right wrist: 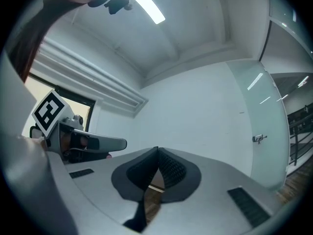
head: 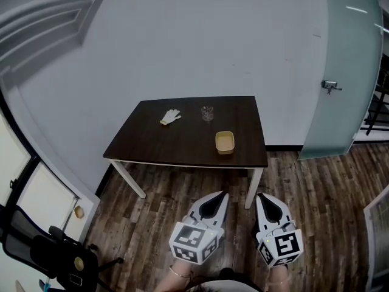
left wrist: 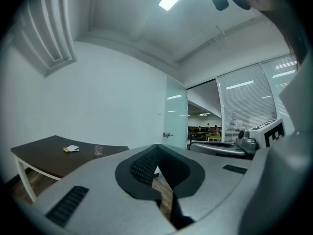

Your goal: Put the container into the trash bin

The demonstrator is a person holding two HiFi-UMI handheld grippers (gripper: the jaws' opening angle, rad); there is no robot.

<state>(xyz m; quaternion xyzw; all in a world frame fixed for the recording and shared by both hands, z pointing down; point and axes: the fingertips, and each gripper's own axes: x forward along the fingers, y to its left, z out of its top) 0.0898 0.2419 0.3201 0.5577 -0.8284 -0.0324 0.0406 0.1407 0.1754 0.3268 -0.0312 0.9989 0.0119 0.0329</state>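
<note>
A small tan container [head: 225, 142] sits on the dark table [head: 158, 142], near its front right corner. Both grippers hang low in the head view, short of the table's front edge and level over the wood floor. My left gripper [head: 223, 194] has its jaws together with nothing in them; in its own view the tips [left wrist: 156, 145] meet. My right gripper [head: 260, 195] is also shut and empty, its tips [right wrist: 157, 149] touching. The container is hidden in both gripper views. No trash bin shows in any view.
A white glove [head: 171, 117] and a clear glass [head: 208, 113] lie farther back on the table. A frosted glass door [head: 346, 72] stands at the right and a black chair [head: 42, 248] at the lower left. A grey wall rises behind the table.
</note>
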